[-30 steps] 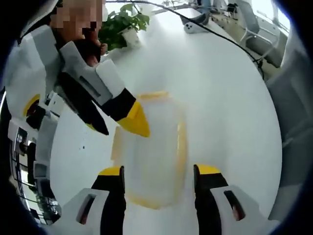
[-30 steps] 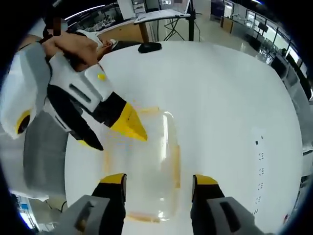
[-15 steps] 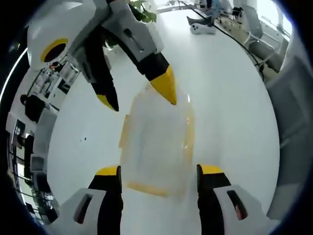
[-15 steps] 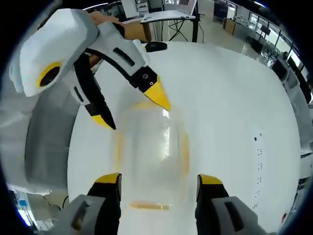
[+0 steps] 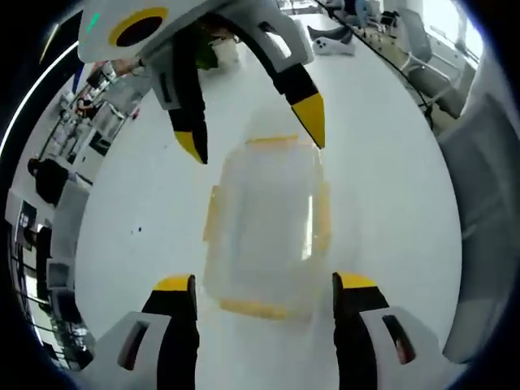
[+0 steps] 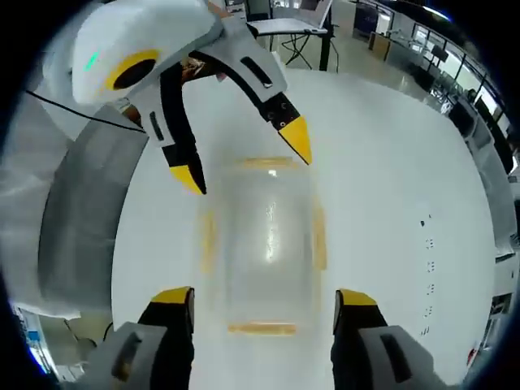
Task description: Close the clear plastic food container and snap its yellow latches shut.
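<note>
Clear container point(image 5: 264, 227) with yellow latches point(image 5: 253, 308) sits on the white table point(image 5: 390, 162), between the two grippers, which face each other over it. Left gripper point(image 5: 265, 284) jaws spread wide, pinching nothing; right gripper point(image 6: 264, 296) likewise spread, empty. Potted plant point(image 5: 213, 50) and a dark object point(image 5: 331, 45) sit at the table's far end, chair point(image 5: 479, 236) beside it.

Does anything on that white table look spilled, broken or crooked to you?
Nothing stands out. The clear food container sits flat on the white table, with yellow latches along all four sides and no spill around it. The left gripper and the right gripper hang open at opposite ends of it. The motion blur hides fine damage.
</note>
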A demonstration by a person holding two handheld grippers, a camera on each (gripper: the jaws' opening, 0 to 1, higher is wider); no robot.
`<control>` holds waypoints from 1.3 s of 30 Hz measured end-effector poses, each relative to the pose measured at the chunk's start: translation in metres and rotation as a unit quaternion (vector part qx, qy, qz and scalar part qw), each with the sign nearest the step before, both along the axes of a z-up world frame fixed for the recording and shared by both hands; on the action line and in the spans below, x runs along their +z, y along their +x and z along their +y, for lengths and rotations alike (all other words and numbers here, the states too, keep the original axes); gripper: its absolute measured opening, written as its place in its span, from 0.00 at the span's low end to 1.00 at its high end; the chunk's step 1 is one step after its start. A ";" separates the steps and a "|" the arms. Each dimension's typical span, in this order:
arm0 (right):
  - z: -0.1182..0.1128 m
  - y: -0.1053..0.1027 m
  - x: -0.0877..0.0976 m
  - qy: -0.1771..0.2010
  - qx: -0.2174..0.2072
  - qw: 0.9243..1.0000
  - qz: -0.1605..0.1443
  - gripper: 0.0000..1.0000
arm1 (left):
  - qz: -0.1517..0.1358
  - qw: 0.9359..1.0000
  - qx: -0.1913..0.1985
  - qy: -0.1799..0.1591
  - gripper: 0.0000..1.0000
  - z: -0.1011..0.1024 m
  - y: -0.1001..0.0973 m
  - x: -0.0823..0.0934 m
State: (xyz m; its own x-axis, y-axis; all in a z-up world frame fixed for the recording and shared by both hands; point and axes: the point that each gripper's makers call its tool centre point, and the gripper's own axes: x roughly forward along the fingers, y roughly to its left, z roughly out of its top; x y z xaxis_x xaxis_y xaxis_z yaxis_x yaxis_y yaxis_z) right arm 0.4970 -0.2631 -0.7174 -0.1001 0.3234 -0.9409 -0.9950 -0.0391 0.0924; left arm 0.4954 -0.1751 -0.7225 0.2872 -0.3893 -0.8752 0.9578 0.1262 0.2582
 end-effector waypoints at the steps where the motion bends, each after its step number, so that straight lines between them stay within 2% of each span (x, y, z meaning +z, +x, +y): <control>1: 0.000 0.000 0.000 0.001 -0.001 1.000 -0.001 0.70 | -0.001 1.000 -0.001 0.002 0.66 0.001 0.001 0.000; 11: -0.005 -0.011 -0.005 0.006 0.000 1.000 -0.008 0.73 | 0.001 1.000 -0.008 0.009 0.71 0.001 0.006 -0.003; 17: -0.007 -0.014 -0.013 0.003 0.002 1.000 -0.025 0.74 | 0.008 1.000 -0.014 0.017 0.73 -0.002 0.005 -0.009; 19: -0.008 -0.011 -0.015 0.007 -0.004 0.999 -0.035 0.72 | 0.006 1.000 -0.016 0.018 0.73 -0.004 0.005 -0.011; 30: -0.009 -0.009 -0.029 0.010 -0.014 0.999 -0.048 0.79 | 0.015 0.999 -0.001 0.042 0.75 0.000 0.011 -0.028; 39: -0.008 -0.005 -0.037 0.013 -0.017 0.998 -0.057 0.79 | 0.022 0.998 -0.011 0.054 0.77 0.000 0.010 -0.037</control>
State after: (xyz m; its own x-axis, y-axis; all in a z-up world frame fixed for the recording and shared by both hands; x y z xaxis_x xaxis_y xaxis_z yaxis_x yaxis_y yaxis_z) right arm 0.4924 -0.2709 -0.7548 0.0185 0.3486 -0.9371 -0.9997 -0.0065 -0.0221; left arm 0.5057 -0.1755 -0.7592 0.2404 -0.2973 -0.9240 0.9707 0.0791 0.2271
